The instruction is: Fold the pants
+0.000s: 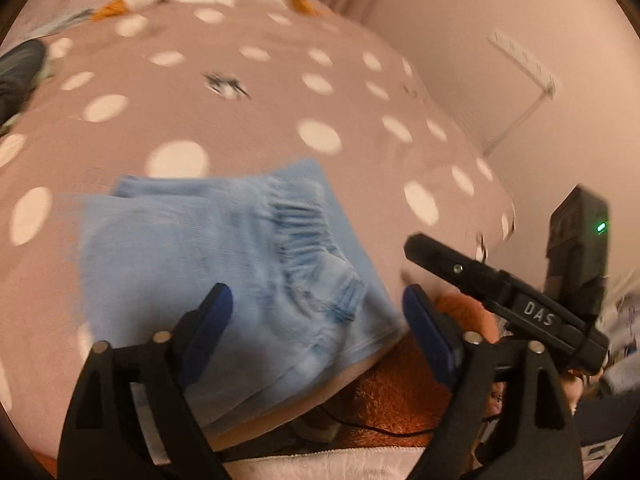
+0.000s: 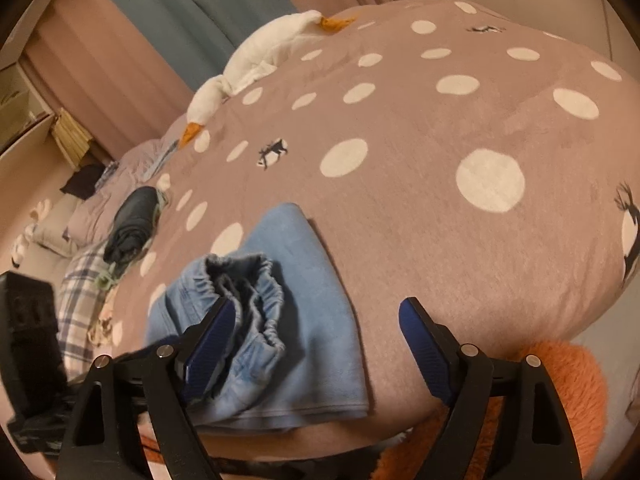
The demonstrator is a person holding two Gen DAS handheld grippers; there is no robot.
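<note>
Light blue pants (image 2: pixel 312 352) lie folded into a compact bundle on the bed, near its front edge, with the gathered elastic waistband (image 2: pixel 256 280) on top. My right gripper (image 2: pixel 318 304) hovers over them with jaws wide apart; its left pad is over the waistband and its right pad over bare blanket. In the left wrist view the pants (image 1: pixel 192 264) are blurred. My left gripper (image 1: pixel 316 289) is open above their near corner with nothing pinched. The right gripper's black finger (image 1: pixel 500 292) shows at the right, just beyond the bed edge.
The dotted mauve blanket (image 2: pixel 440 140) covers the bed. A white goose plush (image 2: pixel 256 64) lies at the far side, and a dark folded garment (image 2: pixel 134 224) and plaid cloth (image 2: pixel 80 292) at the left. An orange fluffy thing (image 2: pixel 560 380) sits below the front edge.
</note>
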